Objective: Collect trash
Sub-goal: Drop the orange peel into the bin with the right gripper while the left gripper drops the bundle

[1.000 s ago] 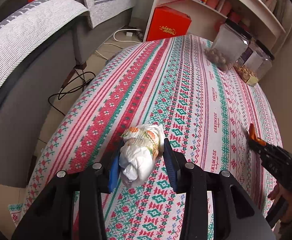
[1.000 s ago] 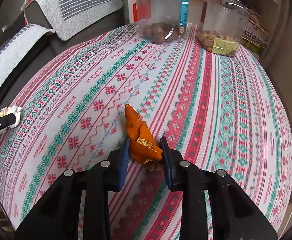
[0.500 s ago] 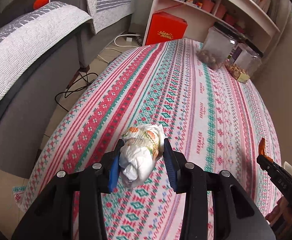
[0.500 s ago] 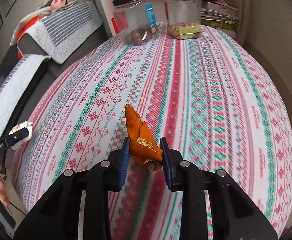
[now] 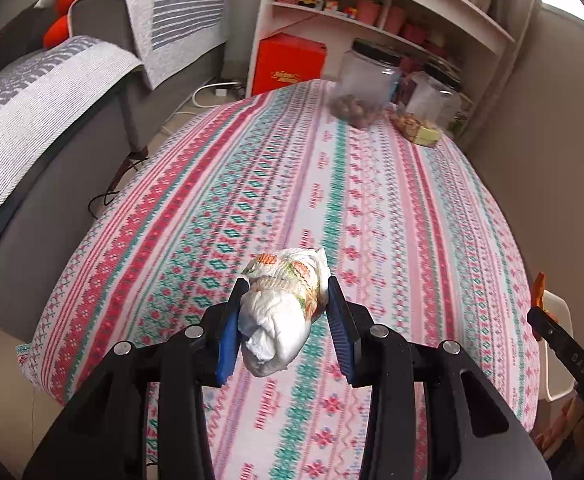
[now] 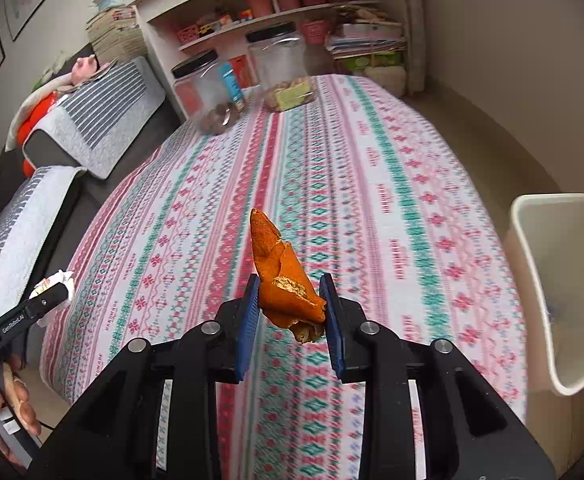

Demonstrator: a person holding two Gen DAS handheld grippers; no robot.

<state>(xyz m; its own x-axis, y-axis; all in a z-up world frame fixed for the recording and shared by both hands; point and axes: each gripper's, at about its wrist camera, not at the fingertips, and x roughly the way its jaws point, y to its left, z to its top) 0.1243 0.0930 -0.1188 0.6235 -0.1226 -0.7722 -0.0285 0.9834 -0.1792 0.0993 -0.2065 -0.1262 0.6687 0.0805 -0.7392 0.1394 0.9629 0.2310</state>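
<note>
Crumpled white paper towel with an orange-green print (image 5: 282,312) sits clamped between the blue pads of the left gripper (image 5: 286,320), held above the striped red, green and white tablecloth (image 5: 292,184). Curled orange fruit peel (image 6: 282,280) is pinched in the nearly closed right gripper (image 6: 292,312). Compared with a second earlier, both grips are unchanged, but both views now sit higher and farther back from the table, and a cream plastic waste bin (image 6: 531,264) has appeared beside the table's right edge.

"GenRobot.AI" — left gripper (image 6: 50,298).
</note>
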